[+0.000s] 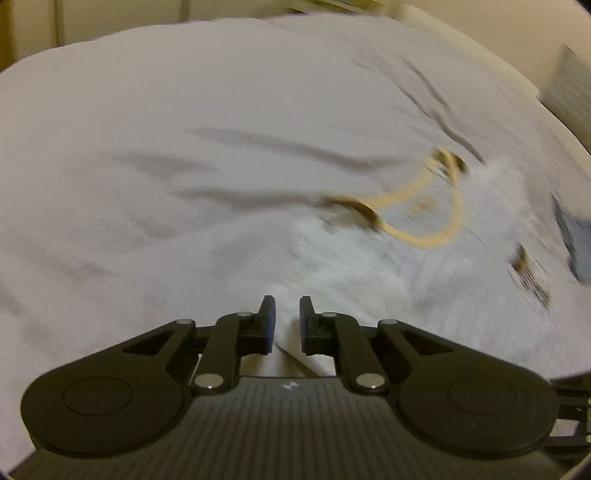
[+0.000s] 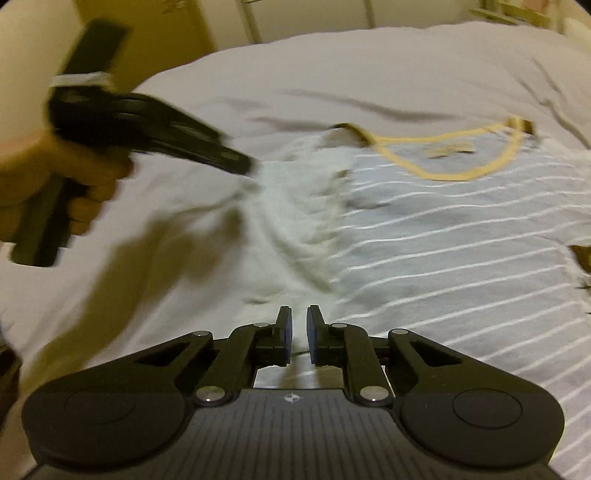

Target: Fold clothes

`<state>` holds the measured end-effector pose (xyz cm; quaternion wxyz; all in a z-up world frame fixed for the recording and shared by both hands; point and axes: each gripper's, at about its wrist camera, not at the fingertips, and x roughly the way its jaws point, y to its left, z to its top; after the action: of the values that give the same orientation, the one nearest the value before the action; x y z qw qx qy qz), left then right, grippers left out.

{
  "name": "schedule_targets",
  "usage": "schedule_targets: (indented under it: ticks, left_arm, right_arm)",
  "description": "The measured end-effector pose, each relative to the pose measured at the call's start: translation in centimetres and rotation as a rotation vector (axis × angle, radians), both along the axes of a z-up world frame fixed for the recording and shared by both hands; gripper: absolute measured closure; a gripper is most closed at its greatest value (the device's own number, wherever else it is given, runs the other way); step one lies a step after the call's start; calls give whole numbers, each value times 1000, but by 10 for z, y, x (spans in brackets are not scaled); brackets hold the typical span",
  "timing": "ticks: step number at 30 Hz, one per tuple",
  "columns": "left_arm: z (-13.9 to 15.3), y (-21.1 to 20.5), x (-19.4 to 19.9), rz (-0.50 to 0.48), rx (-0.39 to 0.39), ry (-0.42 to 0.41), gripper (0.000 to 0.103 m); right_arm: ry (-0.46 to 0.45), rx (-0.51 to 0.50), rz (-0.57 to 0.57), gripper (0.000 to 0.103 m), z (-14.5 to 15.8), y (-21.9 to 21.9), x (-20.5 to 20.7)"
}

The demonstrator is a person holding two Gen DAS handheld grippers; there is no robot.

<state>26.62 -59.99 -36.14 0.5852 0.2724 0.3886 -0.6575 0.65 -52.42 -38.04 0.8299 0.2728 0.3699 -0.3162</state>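
A light blue T-shirt [image 2: 443, 236] with thin white stripes and a yellow neckline [image 2: 454, 173] lies on the white bed sheet [image 2: 332, 62]. Its pale left sleeve [image 2: 291, 221] is bunched and drawn up toward my left gripper [image 2: 245, 166], which a hand [image 2: 74, 177] holds at the upper left. In the left wrist view the left gripper [image 1: 287, 319] is nearly closed with a ridge of that pale cloth between its pads, and the neckline [image 1: 436, 221] lies ahead to the right. My right gripper [image 2: 298, 330] is closed narrowly on the shirt's left side edge.
The wrinkled sheet [image 1: 184, 129] covers the whole bed. Cream walls and cupboard doors [image 2: 229, 22] stand behind the far edge. A grey-blue object [image 1: 576, 243] sits at the right rim of the left wrist view. Both views are motion-blurred.
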Motion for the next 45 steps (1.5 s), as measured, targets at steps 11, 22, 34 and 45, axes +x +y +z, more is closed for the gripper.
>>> schedule_targets:
  ticks: [11, 22, 34, 45]
  left_arm:
    - [-27, -16, 3, 1, 44, -73, 97]
    - [53, 82, -17, 38, 35, -133, 73]
    - [116, 183, -112, 22, 28, -125, 19]
    - [152, 205, -259, 38, -27, -230, 2]
  right_arm:
    - [61, 88, 150, 77, -21, 36, 26]
    - [75, 127, 45, 76, 54, 82, -30]
    - [49, -4, -222, 49, 149, 118, -154]
    - [6, -135, -312, 28, 210, 118, -294]
